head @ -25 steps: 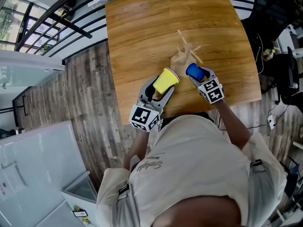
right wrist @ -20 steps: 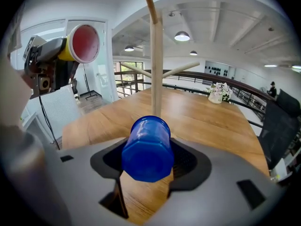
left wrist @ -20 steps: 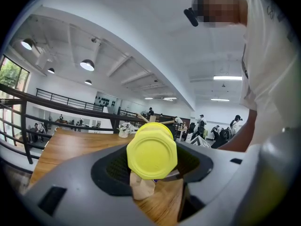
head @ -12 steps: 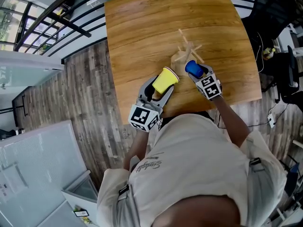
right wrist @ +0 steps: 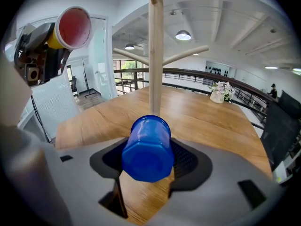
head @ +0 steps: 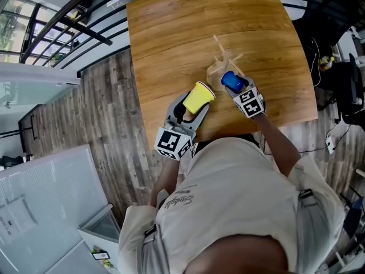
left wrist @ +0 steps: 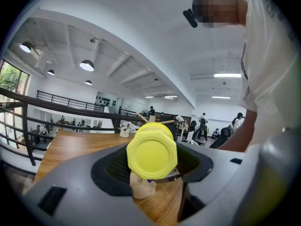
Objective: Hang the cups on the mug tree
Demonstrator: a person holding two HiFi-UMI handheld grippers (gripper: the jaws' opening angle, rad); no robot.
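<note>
Within the right gripper (right wrist: 148,166), spread wide yet pressed firmly on the blue cup (right wrist: 146,147), mouth toward the mug tree (right wrist: 155,55) post just beyond at 12 o'clock. Lift, tip the mouth over the peg (right wrist: 188,54) rising toward 2 o'clock, seat fully, only then let go. Out at 10 o'clock, left gripper (right wrist: 51,44) clamped on the yellow cup (right wrist: 73,28); hold well clear.
</note>
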